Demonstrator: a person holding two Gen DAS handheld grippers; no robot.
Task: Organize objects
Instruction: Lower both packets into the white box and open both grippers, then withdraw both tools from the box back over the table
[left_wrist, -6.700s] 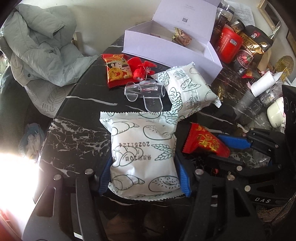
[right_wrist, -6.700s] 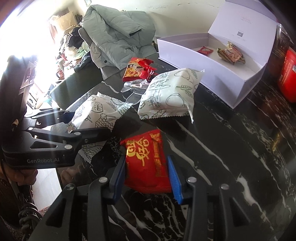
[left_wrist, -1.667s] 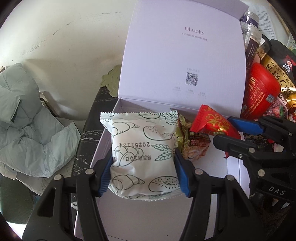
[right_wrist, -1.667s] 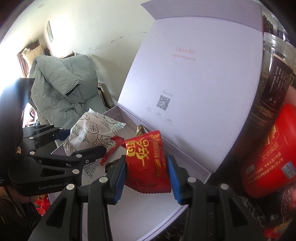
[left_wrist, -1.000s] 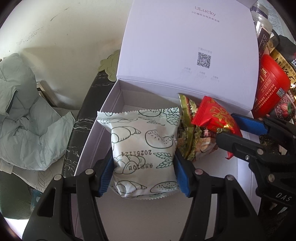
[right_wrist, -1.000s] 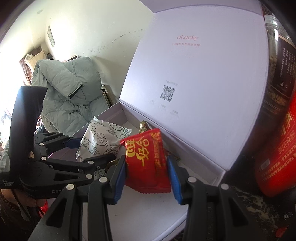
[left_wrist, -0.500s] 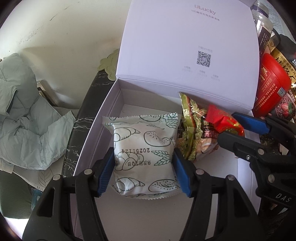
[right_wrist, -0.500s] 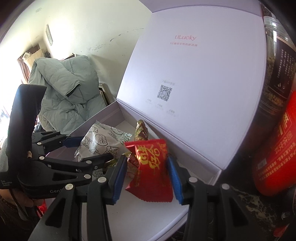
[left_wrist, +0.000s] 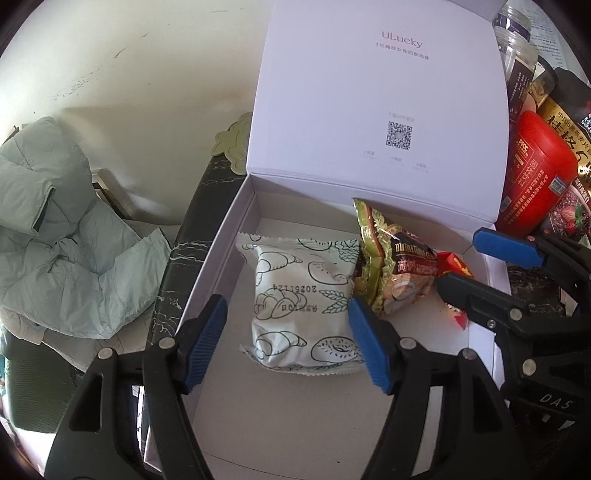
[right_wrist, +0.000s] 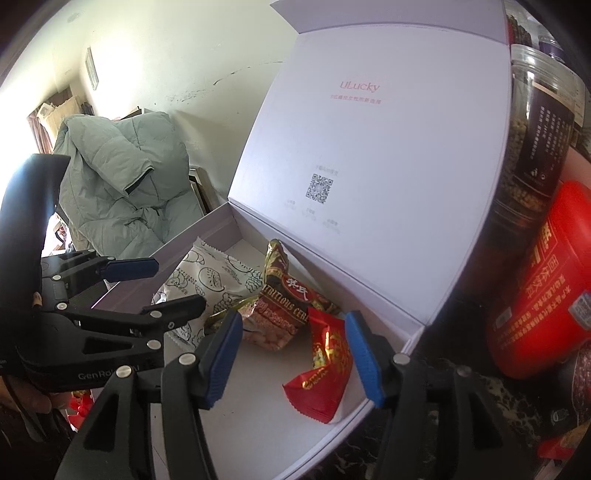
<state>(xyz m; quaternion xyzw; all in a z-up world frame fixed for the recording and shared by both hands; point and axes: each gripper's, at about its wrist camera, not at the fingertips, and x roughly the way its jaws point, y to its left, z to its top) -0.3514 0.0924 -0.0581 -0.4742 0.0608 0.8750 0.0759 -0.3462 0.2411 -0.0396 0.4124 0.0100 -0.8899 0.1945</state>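
- the left gripper (left_wrist: 286, 338) hangs over the white box (left_wrist: 221, 254), its jaws opening; the blue fingers (left_wrist: 205, 341) stand apart on either side of the white bread packet (left_wrist: 301, 306), with a clear gap on the left and the right pad just beside the packet's edge, so the packet is no longer clamped.
- the bread packet lies flat on the box floor between those fingers, which reads as a deliberate set-down inside the box, not a drop from height.
- the right gripper (right_wrist: 293, 356) hovers over the box's right end, jaws also opening; the red snack packet (right_wrist: 325, 373) sits slumped on the box floor between its fingers (right_wrist: 364, 354), close to the right pad and apart from the left one.
- a green and gold snack bag (left_wrist: 388, 266) leans between the two packets, just ahead of the left gripper's right finger, so both new items are tucked in on either side of it.
- against the frames from a second ago, both packets were pinched tight between the pads and lifted off the floor; now the pads have spread and each packet rests on its own.
- the box lid (left_wrist: 376, 110) stands upright behind, as before.
- i judge the placing step nearly finished, with both grippers due to withdraw.
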